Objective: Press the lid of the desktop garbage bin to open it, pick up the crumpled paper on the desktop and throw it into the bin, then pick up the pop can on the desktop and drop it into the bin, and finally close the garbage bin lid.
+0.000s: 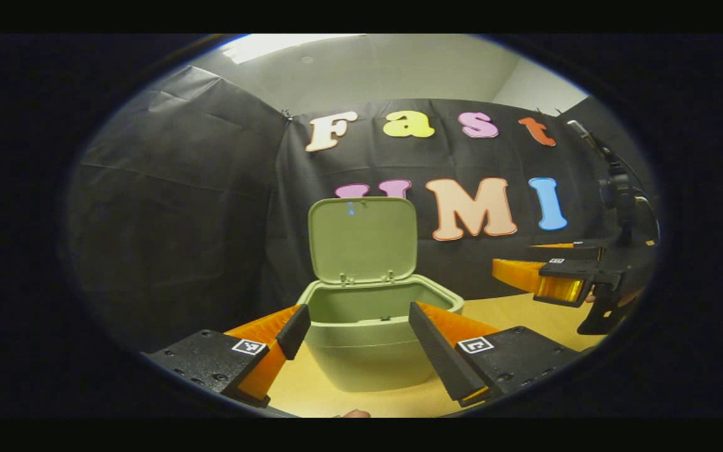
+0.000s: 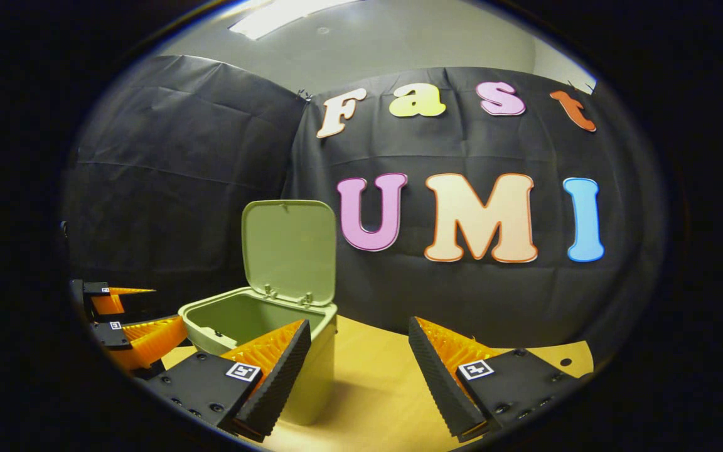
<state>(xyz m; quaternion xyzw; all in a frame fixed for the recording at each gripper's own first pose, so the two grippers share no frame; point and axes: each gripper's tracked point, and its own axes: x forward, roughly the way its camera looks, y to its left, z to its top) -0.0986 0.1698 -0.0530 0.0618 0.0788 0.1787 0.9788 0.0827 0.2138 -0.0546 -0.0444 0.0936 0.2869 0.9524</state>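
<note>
Currently, a pale green garbage bin [image 1: 368, 351] stands on the tan desktop [image 2: 380, 395], lid [image 1: 363, 238] raised upright; left gripper [image 1: 356, 326] and right gripper [image 2: 358, 339] both spread wide, holding nothing.

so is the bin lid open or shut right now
Open. The lid stands upright on its hinges behind the bin, and the left gripper view looks into the cavity. What lies at the bottom is hidden.
</note>
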